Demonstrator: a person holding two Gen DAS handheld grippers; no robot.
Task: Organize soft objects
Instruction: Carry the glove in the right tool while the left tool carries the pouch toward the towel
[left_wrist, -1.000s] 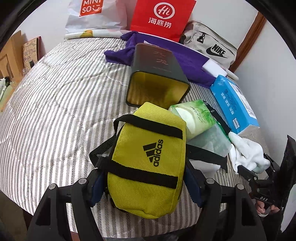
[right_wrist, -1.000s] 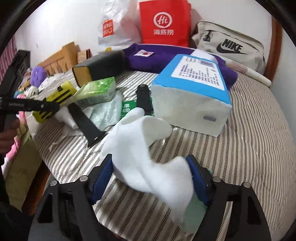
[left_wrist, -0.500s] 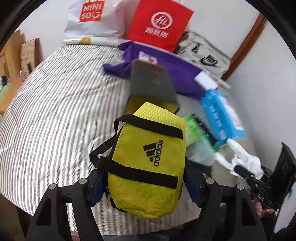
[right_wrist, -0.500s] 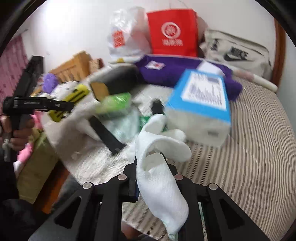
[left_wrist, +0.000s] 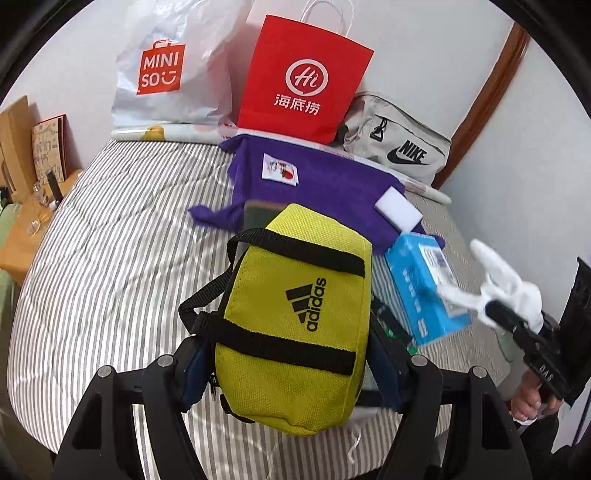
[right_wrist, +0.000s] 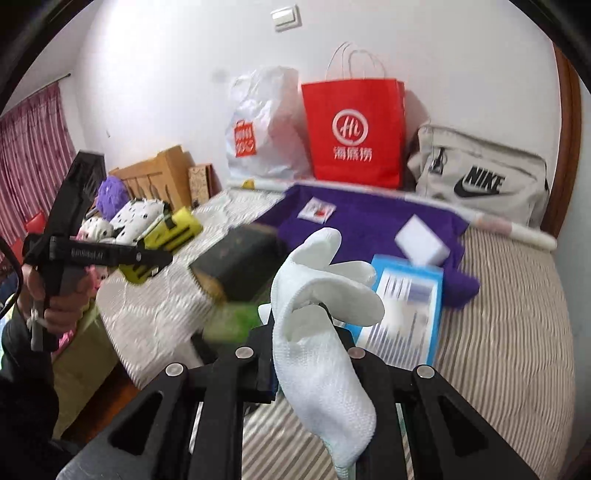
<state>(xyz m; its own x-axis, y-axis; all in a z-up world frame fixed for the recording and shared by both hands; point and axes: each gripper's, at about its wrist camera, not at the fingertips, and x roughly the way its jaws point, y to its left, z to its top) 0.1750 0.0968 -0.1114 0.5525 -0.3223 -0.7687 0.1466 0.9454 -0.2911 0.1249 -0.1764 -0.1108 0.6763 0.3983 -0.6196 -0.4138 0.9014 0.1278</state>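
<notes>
Left wrist view: the left gripper (left_wrist: 288, 369) is clamped on the yellow pouch (left_wrist: 295, 317), held above the striped bed (left_wrist: 110, 258). Right wrist view: the right gripper (right_wrist: 299, 354), its jaws just closed, pinches the white glove (right_wrist: 317, 332) clear of the bed. Both items are gathered but not yet put away; the purple cloth (right_wrist: 369, 225) lies unsorted.

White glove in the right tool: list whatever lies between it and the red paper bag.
Only the flat purple cloth lies between the white glove and the red paper bag; the dark tin and blue pack sit off to the sides.
</notes>
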